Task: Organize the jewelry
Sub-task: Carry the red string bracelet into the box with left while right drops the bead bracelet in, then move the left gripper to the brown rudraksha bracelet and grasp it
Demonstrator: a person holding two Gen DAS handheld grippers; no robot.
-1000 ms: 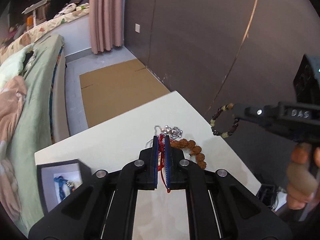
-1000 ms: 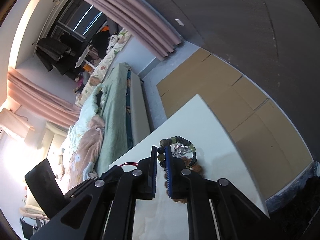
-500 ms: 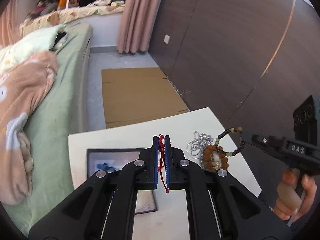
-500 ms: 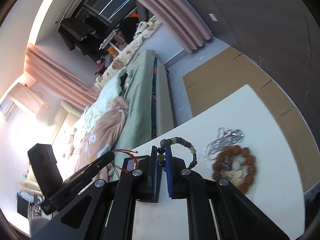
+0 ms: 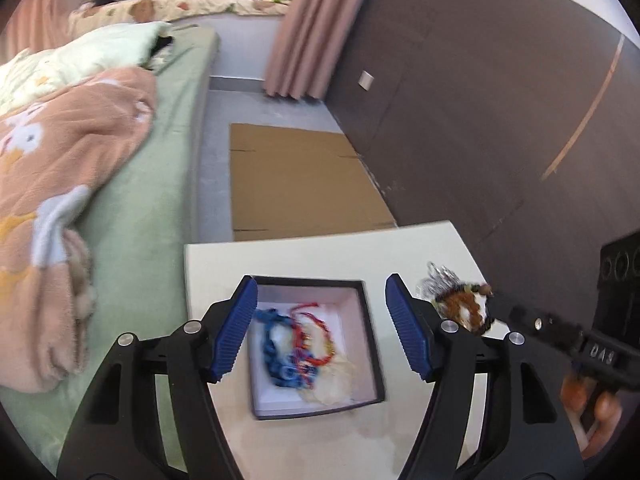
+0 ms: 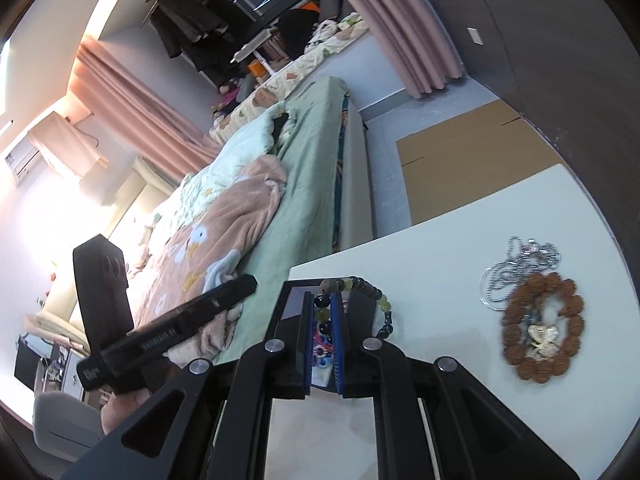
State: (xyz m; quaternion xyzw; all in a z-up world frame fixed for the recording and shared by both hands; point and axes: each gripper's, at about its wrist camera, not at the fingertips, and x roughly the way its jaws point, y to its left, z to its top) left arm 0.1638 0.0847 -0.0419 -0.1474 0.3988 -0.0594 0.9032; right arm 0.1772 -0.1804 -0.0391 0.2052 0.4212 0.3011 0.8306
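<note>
The left gripper is hovering with its jaws spread wide over the open box, so nothing is blocking the way down into it. The box floor is already carrying a blue piece and a red cord piece, and these are taking up most of it. The right gripper, clamped on the bead bracelet, is sitting at the box's right side. Bare table is lying open beyond the box toward the far edge. The brown bead ring and silver chain are filling the right end of the table, touching each other.
</note>
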